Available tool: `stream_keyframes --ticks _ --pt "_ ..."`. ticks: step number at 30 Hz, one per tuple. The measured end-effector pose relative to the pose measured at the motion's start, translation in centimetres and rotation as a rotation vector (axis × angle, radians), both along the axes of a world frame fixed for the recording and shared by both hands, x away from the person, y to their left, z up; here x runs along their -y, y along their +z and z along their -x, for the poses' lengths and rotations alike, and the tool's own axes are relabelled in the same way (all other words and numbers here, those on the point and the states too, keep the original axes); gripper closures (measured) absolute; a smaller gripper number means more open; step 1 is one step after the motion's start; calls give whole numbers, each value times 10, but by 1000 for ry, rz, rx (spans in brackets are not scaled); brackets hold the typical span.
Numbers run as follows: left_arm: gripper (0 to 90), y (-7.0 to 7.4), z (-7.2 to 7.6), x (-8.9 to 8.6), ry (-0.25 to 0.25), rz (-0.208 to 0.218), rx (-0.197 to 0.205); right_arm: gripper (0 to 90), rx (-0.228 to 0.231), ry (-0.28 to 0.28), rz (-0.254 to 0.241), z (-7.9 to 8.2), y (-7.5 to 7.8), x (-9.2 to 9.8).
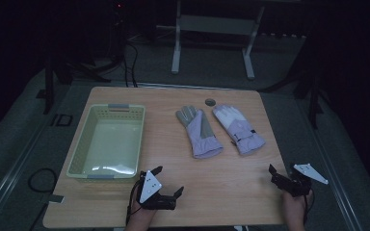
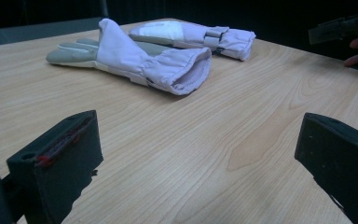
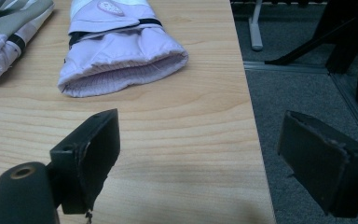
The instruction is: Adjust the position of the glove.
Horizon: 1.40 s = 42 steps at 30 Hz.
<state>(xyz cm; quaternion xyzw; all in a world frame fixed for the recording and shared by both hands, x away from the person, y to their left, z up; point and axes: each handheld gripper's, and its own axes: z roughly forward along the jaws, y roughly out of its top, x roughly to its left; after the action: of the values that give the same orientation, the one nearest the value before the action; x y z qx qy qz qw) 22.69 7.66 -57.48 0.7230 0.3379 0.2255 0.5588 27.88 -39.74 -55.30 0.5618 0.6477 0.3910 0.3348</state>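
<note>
Two lilac winter gloves lie side by side on the wooden table (image 1: 231,183), cuffs toward me. The left glove (image 1: 200,132) (image 2: 140,60) (image 3: 9,28) is palm up with a grey palm. The right glove (image 1: 238,129) (image 2: 200,35) (image 3: 121,51) has a white back and a dark strap. My left gripper (image 1: 169,179) (image 2: 196,154) is open and empty near the table's front, short of the left glove's cuff. At the table's right front corner my right gripper (image 1: 280,172) (image 3: 200,149) stands open and empty, one jaw over the table's edge, short of the right glove's cuff.
A pale green plastic basket (image 1: 84,139) with nothing in it stands on the left half of the table, just beyond my left gripper. A small round hole (image 1: 210,102) sits near the far edge. A white desk frame (image 1: 176,48) stands on the grey floor behind.
</note>
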Motion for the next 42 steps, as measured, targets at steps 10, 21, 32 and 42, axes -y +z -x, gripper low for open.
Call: stream_keyframes --ticks 10,21,32,42 --pt "7 0 0 1 -3 -8 1 126 -20 8 -1 -1 0 0" --pt "7 0 0 0 -6 0 -3 127 -83 78 35 -9 18 -4" --pt "7 0 -1 -1 -10 3 -4 114 -89 144 28 -25 47 -16" --pt "7 0 -1 -1 -14 9 -9 150 -77 134 15 -42 78 -24"
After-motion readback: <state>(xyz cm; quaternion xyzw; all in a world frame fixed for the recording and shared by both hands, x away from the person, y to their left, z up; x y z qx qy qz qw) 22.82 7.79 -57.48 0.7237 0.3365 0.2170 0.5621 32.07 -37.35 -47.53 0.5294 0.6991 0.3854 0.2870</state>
